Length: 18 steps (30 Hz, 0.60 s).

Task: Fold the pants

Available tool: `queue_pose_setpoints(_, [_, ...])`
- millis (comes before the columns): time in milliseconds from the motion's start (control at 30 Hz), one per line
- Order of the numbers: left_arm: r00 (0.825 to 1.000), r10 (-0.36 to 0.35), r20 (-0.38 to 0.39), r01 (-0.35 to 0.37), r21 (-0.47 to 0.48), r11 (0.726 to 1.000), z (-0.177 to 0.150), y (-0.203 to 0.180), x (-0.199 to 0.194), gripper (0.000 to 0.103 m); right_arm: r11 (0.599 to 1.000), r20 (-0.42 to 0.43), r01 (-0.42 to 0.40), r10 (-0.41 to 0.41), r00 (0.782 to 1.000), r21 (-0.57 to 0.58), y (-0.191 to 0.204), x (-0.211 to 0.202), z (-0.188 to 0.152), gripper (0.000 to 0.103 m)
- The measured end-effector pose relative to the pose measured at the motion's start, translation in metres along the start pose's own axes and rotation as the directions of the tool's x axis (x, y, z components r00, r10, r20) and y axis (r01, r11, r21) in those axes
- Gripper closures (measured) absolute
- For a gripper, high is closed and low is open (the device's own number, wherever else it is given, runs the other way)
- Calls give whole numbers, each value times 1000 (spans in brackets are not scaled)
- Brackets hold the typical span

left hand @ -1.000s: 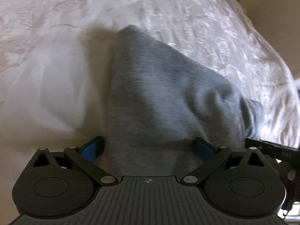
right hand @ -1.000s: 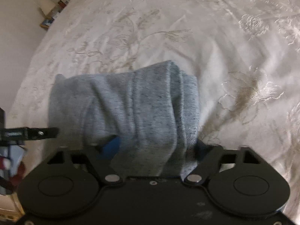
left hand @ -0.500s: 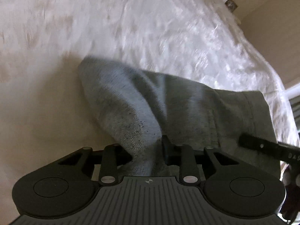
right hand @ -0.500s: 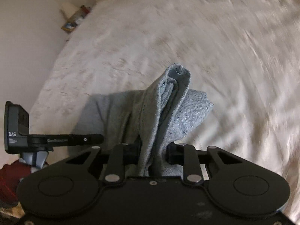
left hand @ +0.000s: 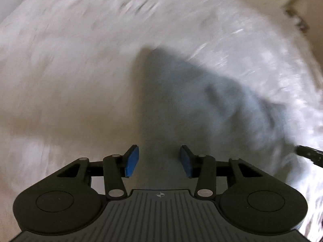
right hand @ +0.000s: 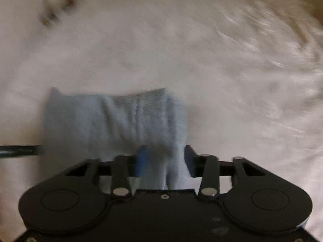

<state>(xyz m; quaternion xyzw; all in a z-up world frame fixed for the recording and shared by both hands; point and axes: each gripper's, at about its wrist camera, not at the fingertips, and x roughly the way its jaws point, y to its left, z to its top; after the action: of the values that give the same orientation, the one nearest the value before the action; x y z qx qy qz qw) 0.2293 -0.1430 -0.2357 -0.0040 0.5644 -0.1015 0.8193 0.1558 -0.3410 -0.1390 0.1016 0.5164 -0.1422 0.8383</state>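
The grey pants (left hand: 191, 109) lie folded in a small bundle on the white bedspread (left hand: 70, 70). My left gripper (left hand: 159, 160) is open, its blue pads apart with the near edge of the pants between them. In the right wrist view the pants (right hand: 113, 121) lie in front of my right gripper (right hand: 164, 161), which is open with a fold of the cloth lying loose between its pads. Both views are motion-blurred.
The embroidered bedspread (right hand: 232, 70) stretches all around the pants. Part of the other gripper shows at the right edge of the left wrist view (left hand: 310, 154) and the left edge of the right wrist view (right hand: 20, 150). Small items lie beyond the bed's far edge (right hand: 56, 12).
Both grippers were shut on the pants half a second ago and have now opened. The pants have dropped flatter onto the bed, and both cameras are swinging.
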Motion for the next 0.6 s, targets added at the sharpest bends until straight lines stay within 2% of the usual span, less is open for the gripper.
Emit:
queue_pose_setpoints(33, [1000, -1, 3, 1, -21, 1000, -6, 5, -1, 60, 999, -5, 42, -42, 999, -20, 2, 3, -1, 68])
queue_pose_setpoints(133, [999, 11, 45, -13, 23, 1000, -27, 5, -18, 60, 1000, 55, 14, -14, 998, 0, 4, -16, -9, 68])
queue_pose_setpoints(200, [997, 2, 79, -7, 66, 998, -38, -1, -34, 59, 1000, 100, 9, -7, 995, -20, 15, -31, -17, 57])
queue_pose_setpoints(267, [993, -15, 120, 4, 94, 996, -44, -4, -52, 59, 999, 142, 7, -2, 990, -37, 25, -46, -27, 42])
queue_pose_setpoints(333, [984, -22, 175, 3, 111, 994, -51, -16, -70, 59, 999, 171, -1, 7, 985, -34, 30, -63, -36, 36])
queue_pose_setpoints(367, [979, -11, 205, -13, 116, 993, -56, -19, -81, 59, 1000, 180, -5, 10, 984, -27, 31, -67, -39, 30])
queue_pose_setpoints(467, [953, 62, 297, -100, 116, 988, -65, -31, -107, 59, 1000, 207, 1, 0, 978, -1, 39, -86, -51, 24])
queue_pose_setpoints(533, [938, 88, 336, -130, 104, 986, -70, -37, -122, 58, 1000, 223, 9, -10, 975, 5, 45, -99, -57, 16])
queue_pose_setpoints(600, [943, 71, 326, -108, 99, 989, -69, -40, -128, 58, 1000, 232, 12, -13, 973, 7, 51, -112, -62, 12])
